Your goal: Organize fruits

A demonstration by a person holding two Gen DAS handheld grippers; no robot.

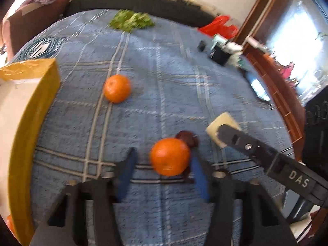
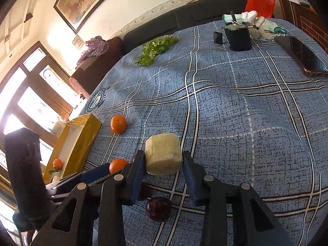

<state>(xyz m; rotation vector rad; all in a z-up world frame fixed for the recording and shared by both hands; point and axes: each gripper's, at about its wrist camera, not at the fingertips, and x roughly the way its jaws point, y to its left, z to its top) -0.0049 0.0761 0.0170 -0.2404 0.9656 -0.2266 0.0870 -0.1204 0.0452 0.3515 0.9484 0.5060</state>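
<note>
My left gripper (image 1: 164,160) is open, with an orange (image 1: 169,156) between its blue fingers, lying on the blue plaid cloth (image 1: 164,82); it is not squeezed. A dark purple fruit (image 1: 189,138) lies just behind it. A second orange (image 1: 117,88) lies farther ahead on the left. The yellow box (image 1: 30,123) stands at the left with one orange inside (image 2: 57,163). My right gripper (image 2: 163,160) is shut on a pale cylindrical fruit piece (image 2: 163,154) held above the cloth. The dark purple fruit (image 2: 158,209) lies below it.
Green lettuce (image 2: 156,47) lies at the far side of the cloth. A black cup (image 2: 238,38), a small black box (image 2: 218,37), gloves (image 2: 250,18), a phone (image 2: 301,54) and a red bag (image 2: 259,1) sit at the far right.
</note>
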